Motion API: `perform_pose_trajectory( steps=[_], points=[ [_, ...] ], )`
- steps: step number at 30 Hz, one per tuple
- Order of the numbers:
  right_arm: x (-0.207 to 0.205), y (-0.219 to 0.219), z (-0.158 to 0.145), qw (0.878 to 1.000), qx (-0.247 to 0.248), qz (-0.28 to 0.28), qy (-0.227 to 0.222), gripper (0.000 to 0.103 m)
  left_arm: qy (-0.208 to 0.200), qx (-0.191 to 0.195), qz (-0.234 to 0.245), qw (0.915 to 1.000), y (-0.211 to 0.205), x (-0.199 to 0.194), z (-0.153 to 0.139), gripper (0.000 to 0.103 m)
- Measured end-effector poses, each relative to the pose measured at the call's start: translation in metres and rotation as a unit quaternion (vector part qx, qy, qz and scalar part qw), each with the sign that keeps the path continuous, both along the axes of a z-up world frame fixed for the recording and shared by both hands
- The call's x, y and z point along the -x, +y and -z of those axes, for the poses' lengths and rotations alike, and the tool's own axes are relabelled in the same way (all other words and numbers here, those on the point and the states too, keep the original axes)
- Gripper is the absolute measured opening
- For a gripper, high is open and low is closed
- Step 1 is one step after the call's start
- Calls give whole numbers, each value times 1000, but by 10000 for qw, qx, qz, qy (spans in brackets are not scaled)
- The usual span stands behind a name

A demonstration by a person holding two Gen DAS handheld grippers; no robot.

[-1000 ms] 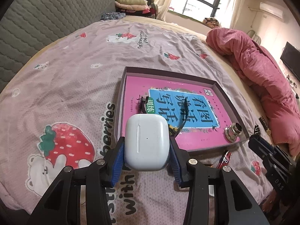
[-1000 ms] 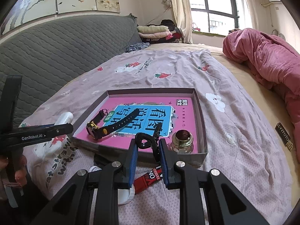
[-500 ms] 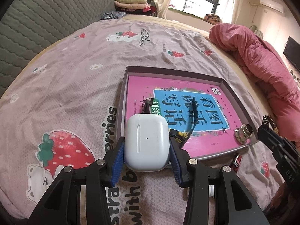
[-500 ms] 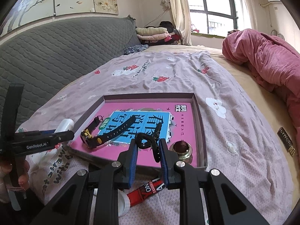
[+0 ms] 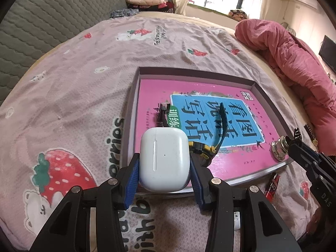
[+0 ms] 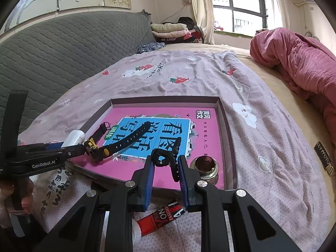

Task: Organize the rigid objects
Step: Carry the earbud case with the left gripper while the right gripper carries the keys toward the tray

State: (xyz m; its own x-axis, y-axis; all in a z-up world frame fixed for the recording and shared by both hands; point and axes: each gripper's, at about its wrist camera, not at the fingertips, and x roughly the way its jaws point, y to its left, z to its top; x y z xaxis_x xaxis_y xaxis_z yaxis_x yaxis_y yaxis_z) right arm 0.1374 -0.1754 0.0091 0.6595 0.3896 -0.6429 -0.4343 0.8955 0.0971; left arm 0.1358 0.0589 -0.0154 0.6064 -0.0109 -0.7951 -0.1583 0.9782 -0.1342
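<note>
Left wrist view shows the left tongs [image 5: 164, 178] squeezing a white earbud case [image 5: 164, 159] between blue pads, right at the near edge of the shallow box [image 5: 271, 105] on the bed [image 5: 73, 88]. Inside the box lie a pink book [image 5: 151, 90], a black and yellow watch [image 6: 117, 145] and a small metal jar [image 6: 205, 166]. Right tongs [image 6: 164, 180] pinch a black keyring [image 6: 160, 157] over the box's near side. A red tube [image 6: 161, 217] lies on the bed just below them.
</note>
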Motion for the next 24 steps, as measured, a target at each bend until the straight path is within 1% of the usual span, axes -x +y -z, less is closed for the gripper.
perform_pose_trajectory(
  steps=[7,14,24],
  points=[
    [-2,7,3,10000,62,-58,-9,23,-36,37,70,10000,-3,-5,1,46],
    [-4,9,4,10000,49,-53,-10,23,112,184,-7,9998,4,-11,12,46],
    [-9,13,7,9998,73,-131,120,23,129,40,124,9998,-5,-16,17,46]
  ],
)
